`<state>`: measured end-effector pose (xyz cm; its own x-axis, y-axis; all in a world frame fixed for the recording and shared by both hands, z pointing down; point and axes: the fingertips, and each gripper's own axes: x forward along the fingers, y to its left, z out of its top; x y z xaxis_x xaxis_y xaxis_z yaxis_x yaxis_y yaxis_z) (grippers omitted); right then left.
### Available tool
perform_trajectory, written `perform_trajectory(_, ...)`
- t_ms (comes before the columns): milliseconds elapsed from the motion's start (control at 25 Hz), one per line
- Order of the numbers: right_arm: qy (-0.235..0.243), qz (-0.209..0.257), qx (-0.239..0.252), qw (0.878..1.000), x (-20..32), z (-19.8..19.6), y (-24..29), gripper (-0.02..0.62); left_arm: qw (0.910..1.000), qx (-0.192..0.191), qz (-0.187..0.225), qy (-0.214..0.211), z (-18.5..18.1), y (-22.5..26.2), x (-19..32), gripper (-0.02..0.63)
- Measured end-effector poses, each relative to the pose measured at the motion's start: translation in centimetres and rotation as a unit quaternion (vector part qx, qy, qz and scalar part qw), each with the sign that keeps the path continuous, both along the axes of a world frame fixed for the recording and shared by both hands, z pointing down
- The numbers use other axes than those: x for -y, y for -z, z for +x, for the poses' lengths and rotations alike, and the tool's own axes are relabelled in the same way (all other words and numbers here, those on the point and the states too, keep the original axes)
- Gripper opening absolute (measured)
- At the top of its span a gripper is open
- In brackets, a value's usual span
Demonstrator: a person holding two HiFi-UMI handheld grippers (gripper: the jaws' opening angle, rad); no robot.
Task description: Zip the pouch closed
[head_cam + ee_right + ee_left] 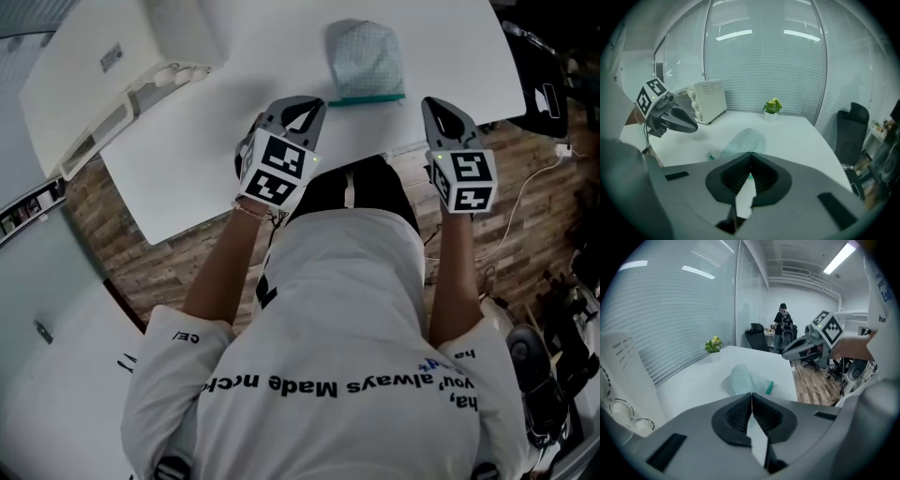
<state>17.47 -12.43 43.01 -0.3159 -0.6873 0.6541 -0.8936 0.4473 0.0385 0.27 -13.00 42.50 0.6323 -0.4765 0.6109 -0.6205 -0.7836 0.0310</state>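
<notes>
The pale checked pouch [366, 54] is lying on the white worktop [262, 56], with its teal zip edge facing the person. Both grippers are hovering over the near edge of the worktop, apart from the pouch. The left gripper [312, 103] is hanging at its near left and the right gripper [433, 105] at its near right. The left fingers [736, 414] are clenching on nothing, and the right fingers [764, 176] are doing likewise. A white oven [112, 66] is sitting at the far left.

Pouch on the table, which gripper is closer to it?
Left, narrowly. The left gripper sits just off the pouch's near left corner by the teal zipper edge; the right gripper hangs farther off its right corner.
</notes>
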Motion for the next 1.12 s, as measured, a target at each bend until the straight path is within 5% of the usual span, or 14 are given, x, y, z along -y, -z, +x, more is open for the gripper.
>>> perform_trajectory(560, 0.017, 0.083, 0.087, 0.993, -0.6, -2.5, 12.5, 0.008, 0.9784, -0.181, 0.070, 0.071, 0.1, 14.3, 0.6, 0.021)
perform_trajectory(1120, 0.056, 0.153, 0.105, 0.981, -2.7, -5.9, 21.9, 0.008, 0.9555, -0.242, 0.143, 0.091, -2.3, 23.7, -0.8, 0.021)
